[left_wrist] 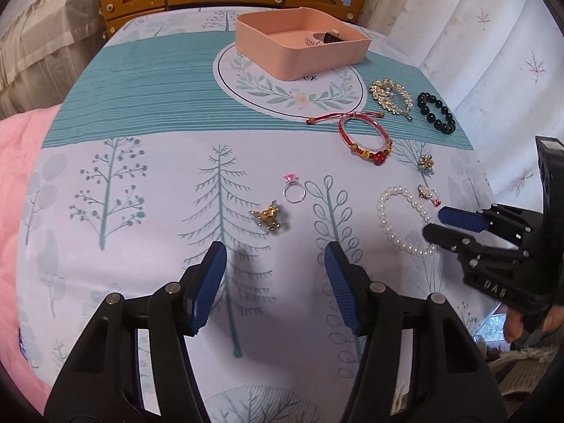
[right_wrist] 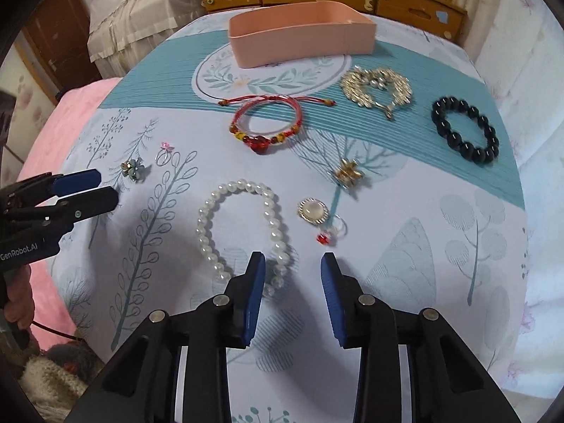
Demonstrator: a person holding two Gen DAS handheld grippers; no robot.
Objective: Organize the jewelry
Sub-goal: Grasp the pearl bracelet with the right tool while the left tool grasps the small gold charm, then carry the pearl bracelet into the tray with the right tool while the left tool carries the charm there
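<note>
My right tongs hang part open and empty over the pearl bracelet, lower centre; left tongs gape empty. Slick beads could roll from my pinch.

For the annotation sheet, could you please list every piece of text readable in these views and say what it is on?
"GenRobot.AI": white lettering on the side of the left gripper, in the right wrist view.
"DAS": raised letters on the right gripper body; reading uncertain.
Script on the tablecloth medallion beneath the pink tray: mostly hidden, unreadable.
</note>
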